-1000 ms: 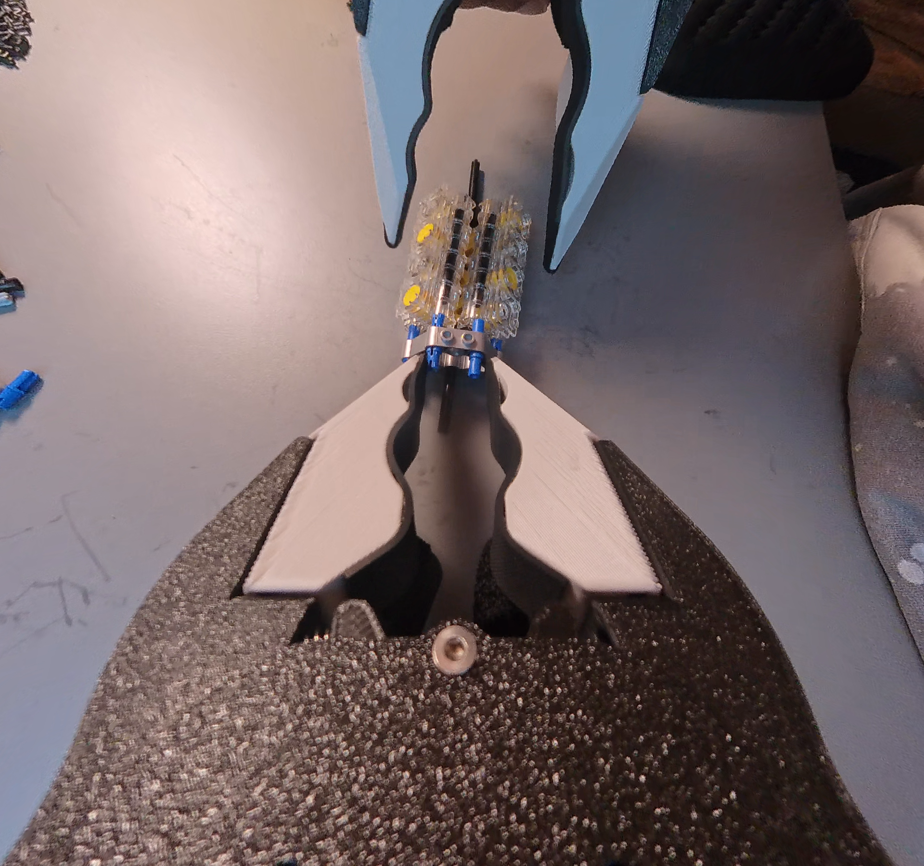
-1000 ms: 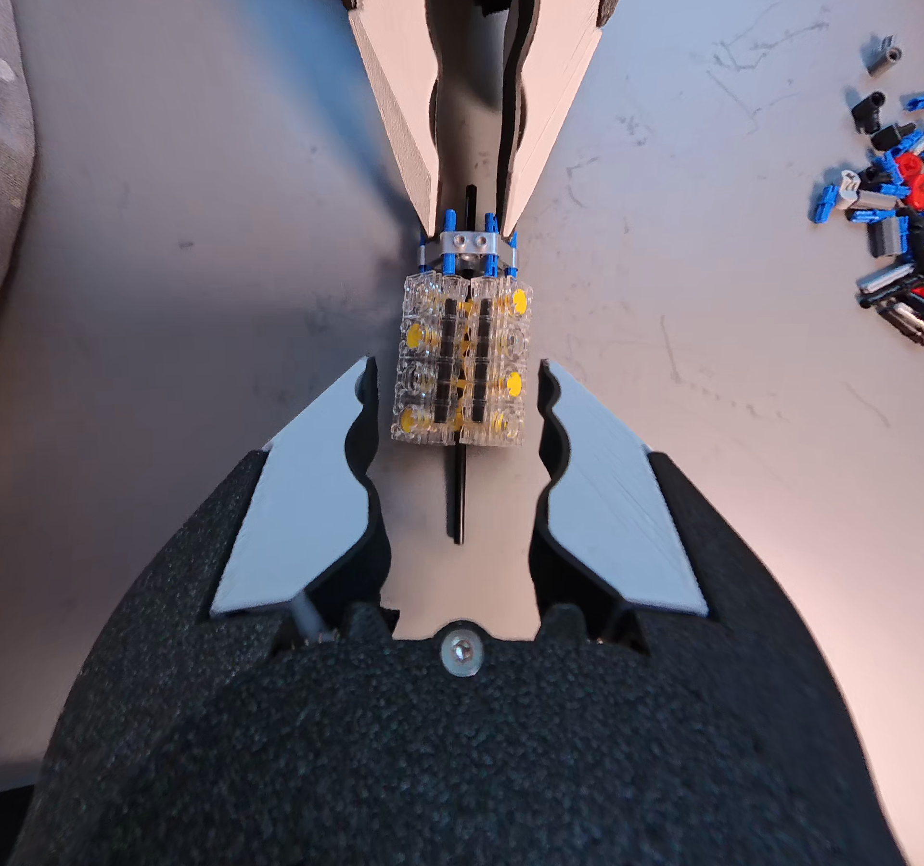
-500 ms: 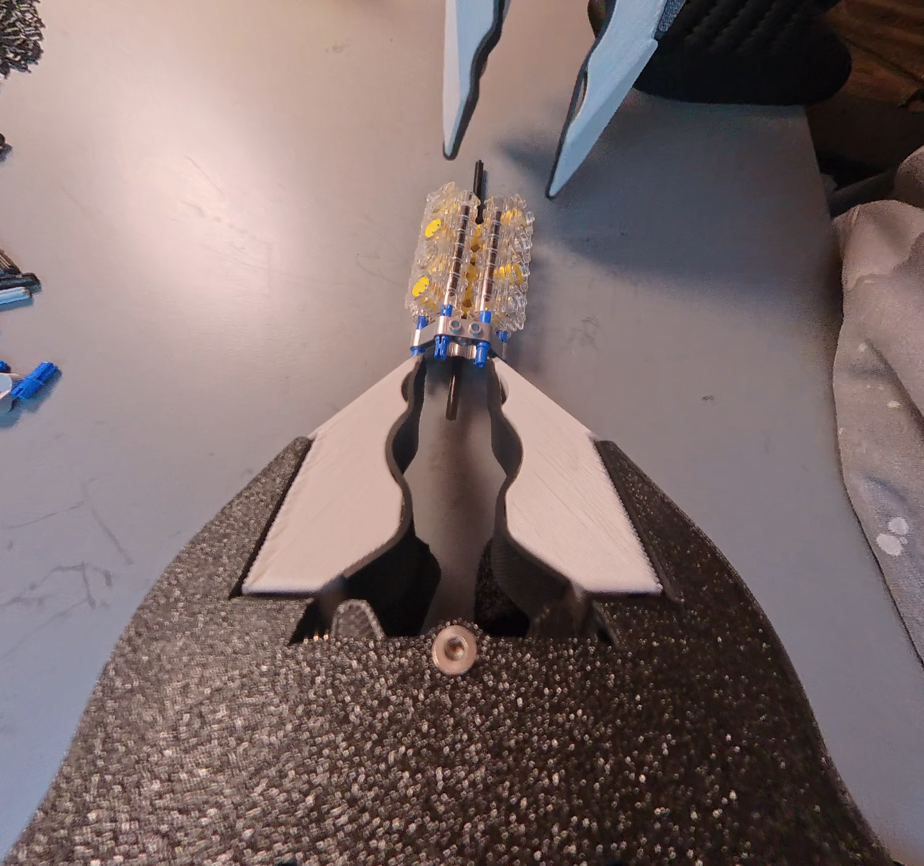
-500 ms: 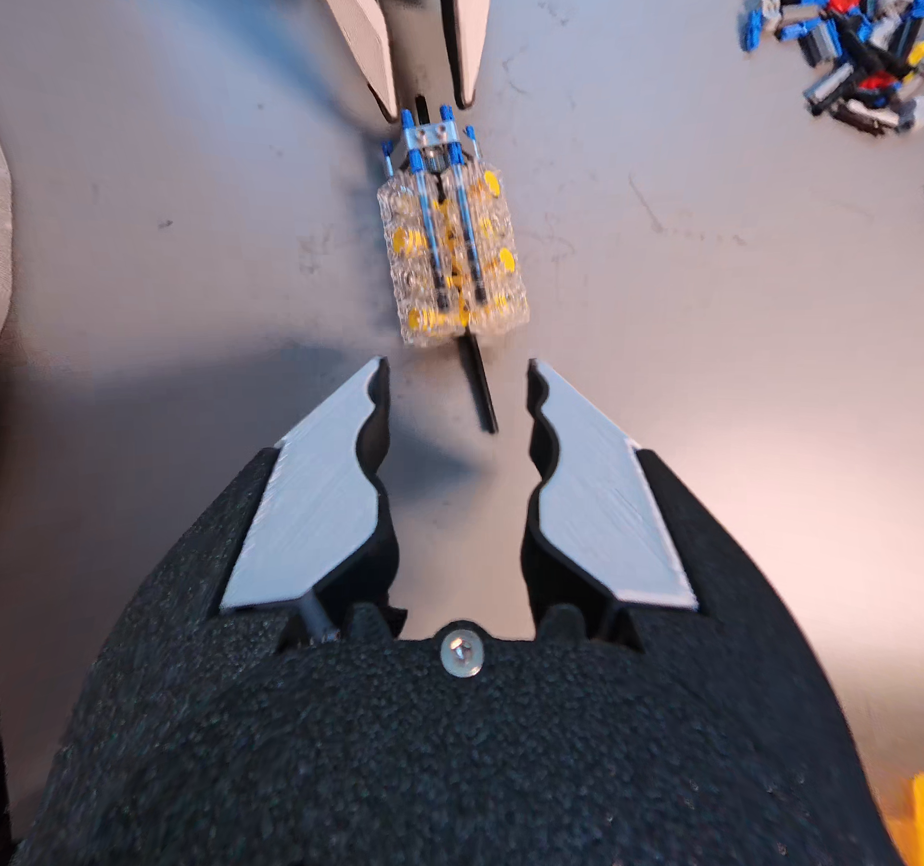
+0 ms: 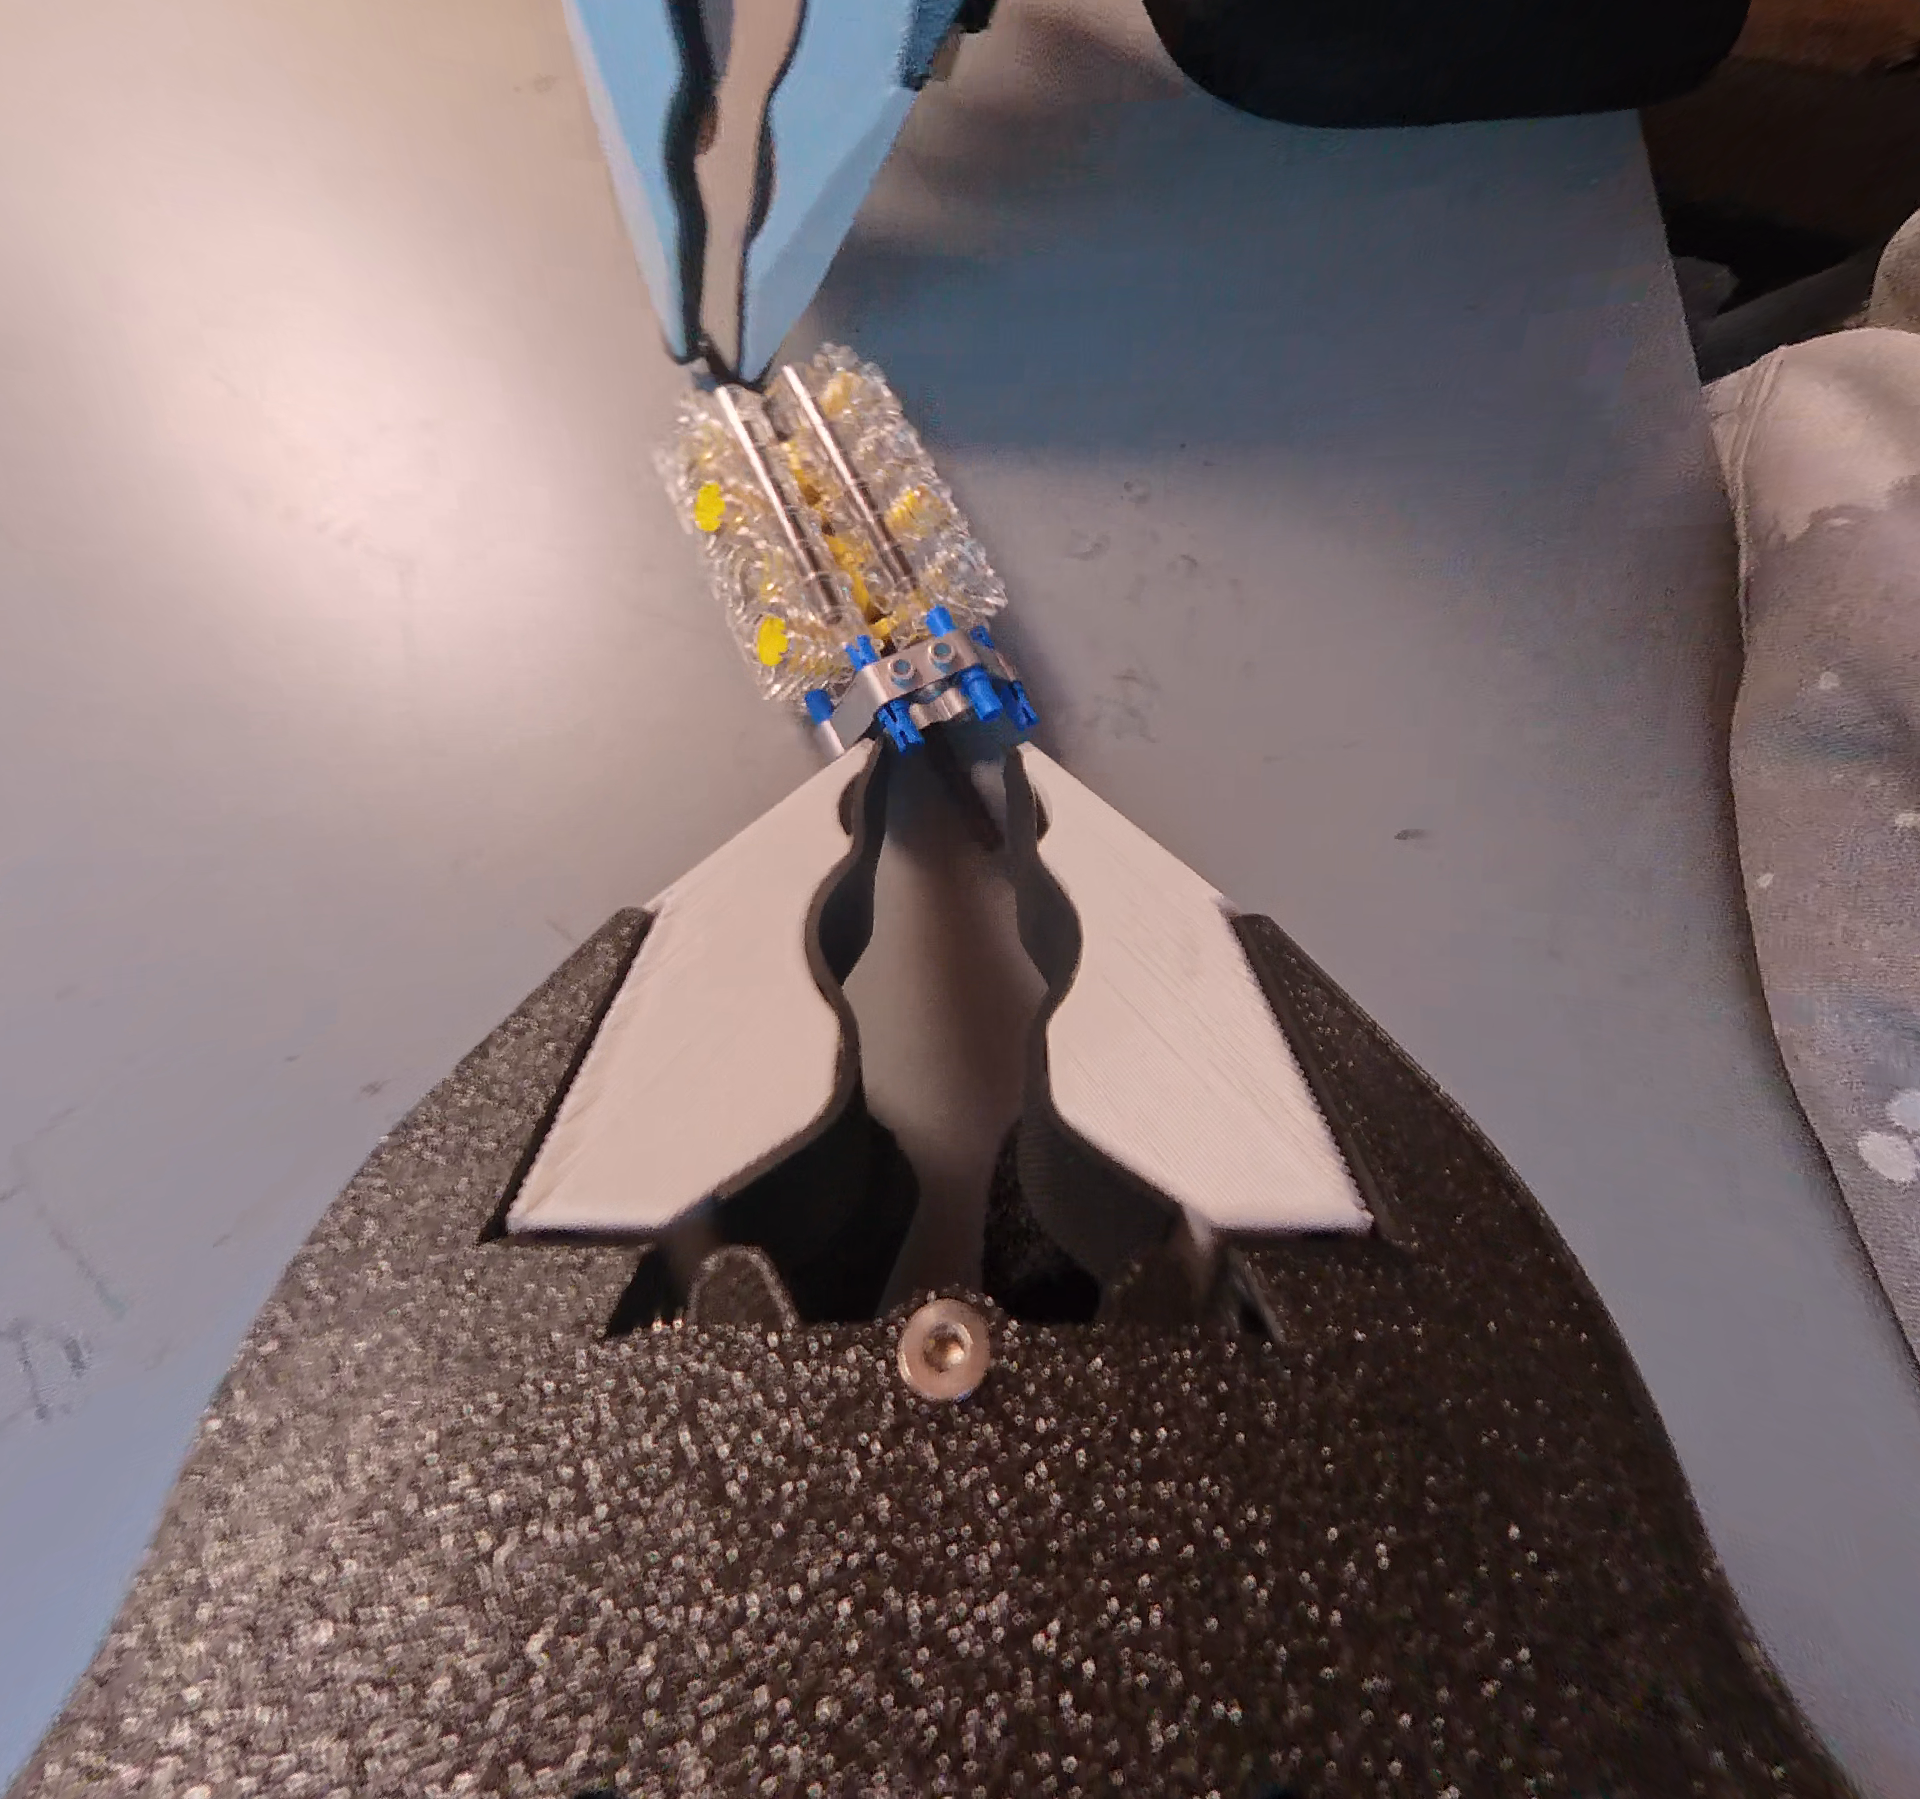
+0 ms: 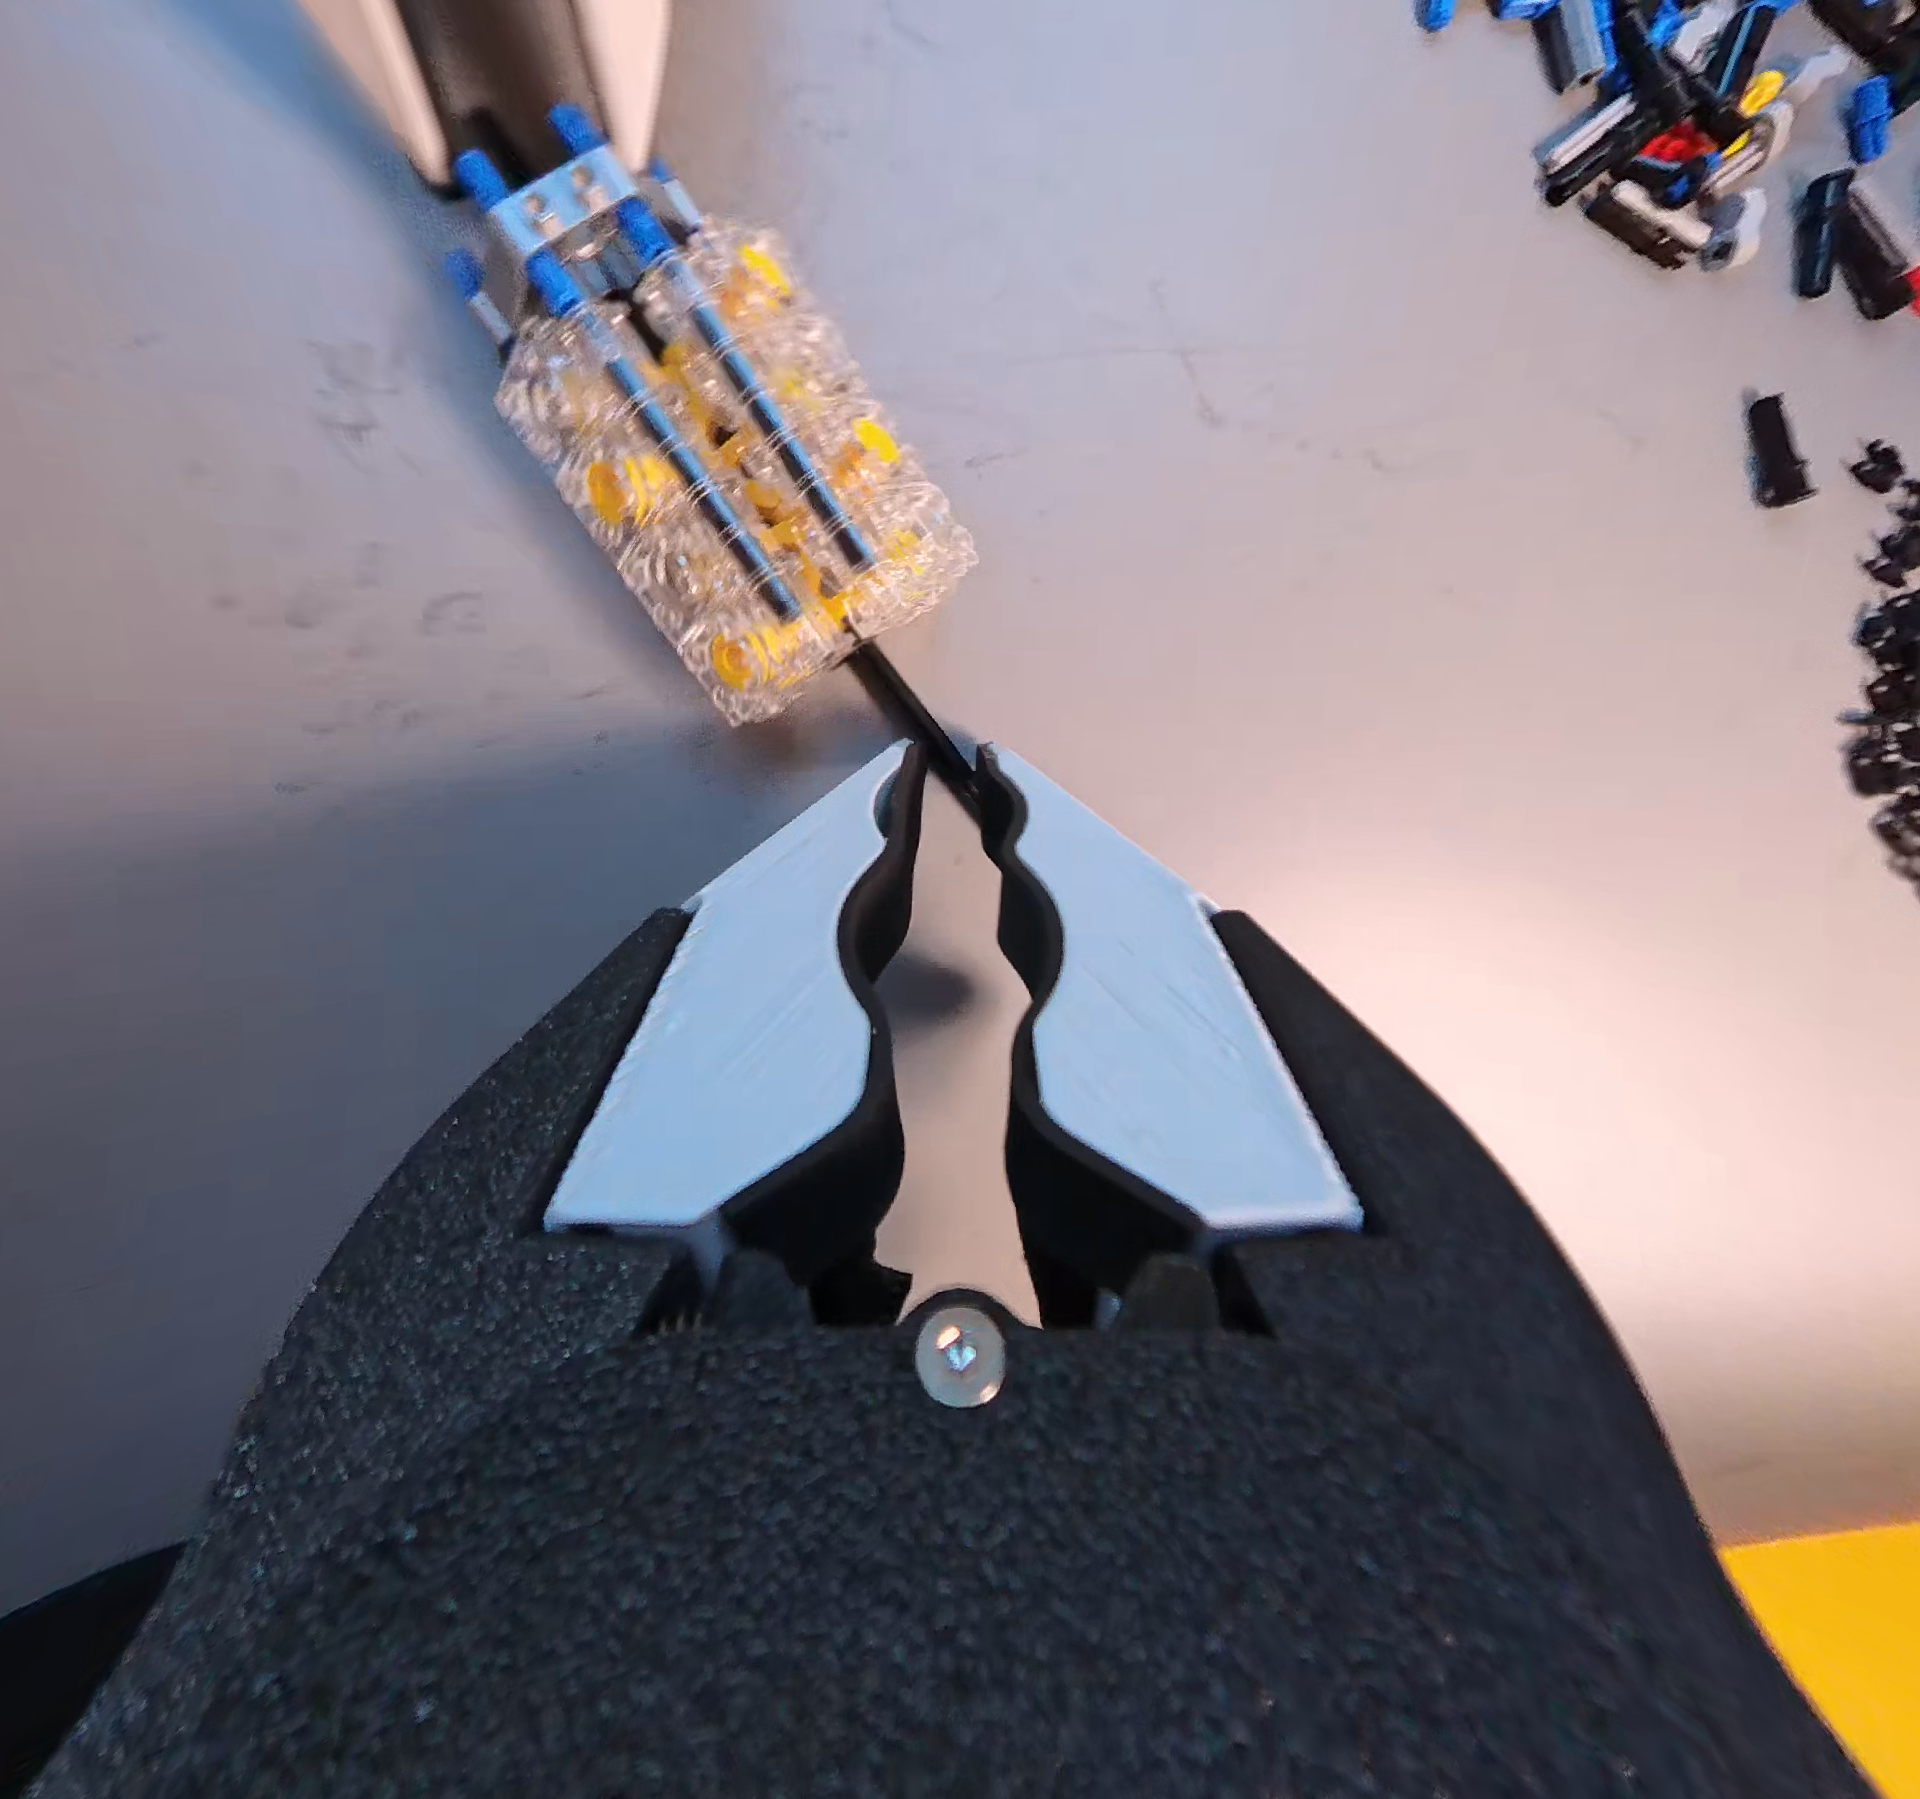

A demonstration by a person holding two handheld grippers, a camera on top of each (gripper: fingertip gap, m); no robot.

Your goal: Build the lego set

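Right gripper (image 6: 945,762): nipped on black axle (image 6: 914,726), 11 o'clock. Left gripper (image 5: 940,762): narrow, clamping transparent brick assembly (image 5: 831,534)'s blue-pinned end. Risk: opposed pulling could slip axle loose.

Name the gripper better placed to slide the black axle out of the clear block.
Right, probably: right gripper pinches the black axle; left gripper holds the clear block by its blue-pinned end.
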